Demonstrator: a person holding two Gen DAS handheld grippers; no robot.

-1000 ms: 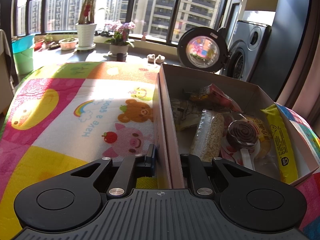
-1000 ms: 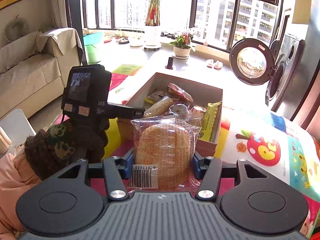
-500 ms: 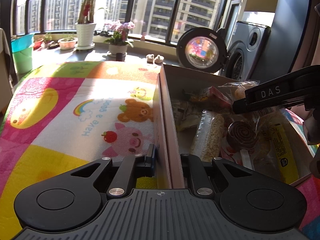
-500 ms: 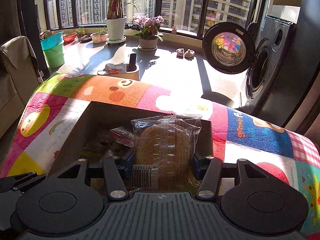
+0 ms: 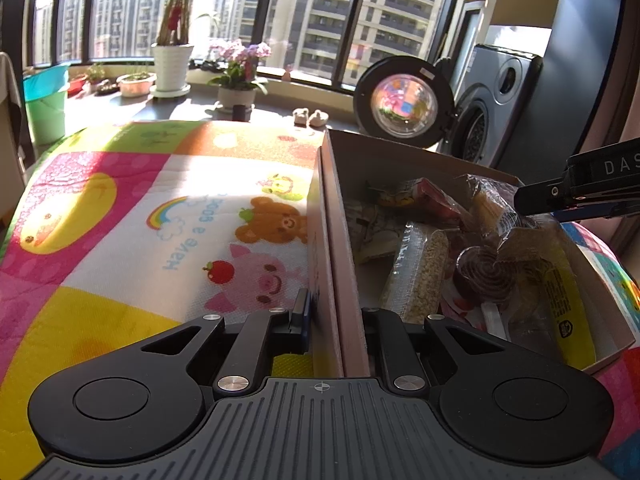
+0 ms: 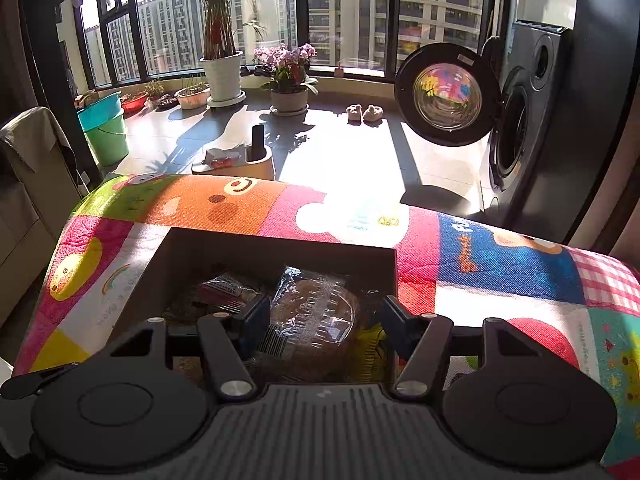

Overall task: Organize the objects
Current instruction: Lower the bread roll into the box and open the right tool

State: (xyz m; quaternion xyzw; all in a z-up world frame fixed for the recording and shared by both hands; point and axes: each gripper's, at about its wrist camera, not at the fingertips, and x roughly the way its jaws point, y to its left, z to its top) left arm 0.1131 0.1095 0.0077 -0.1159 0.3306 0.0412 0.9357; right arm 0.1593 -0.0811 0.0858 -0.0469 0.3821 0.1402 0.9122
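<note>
Sunlight is falling across a cartoon play mat (image 6: 500, 256) carrying an open box (image 5: 340, 240) of snacks. Inside it, a wrapped bun (image 6: 316, 312) is lying on the other packets, between the spread, released fingers of the right claw (image 6: 320, 318). The left claw (image 5: 334, 316) is clenching the box's near wall.

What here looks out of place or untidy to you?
Nothing is spilled or damaged. Inside the box the snacks lie in a loose heap, and the bread pack rests tilted on top of them. The washer door stands open.
</note>
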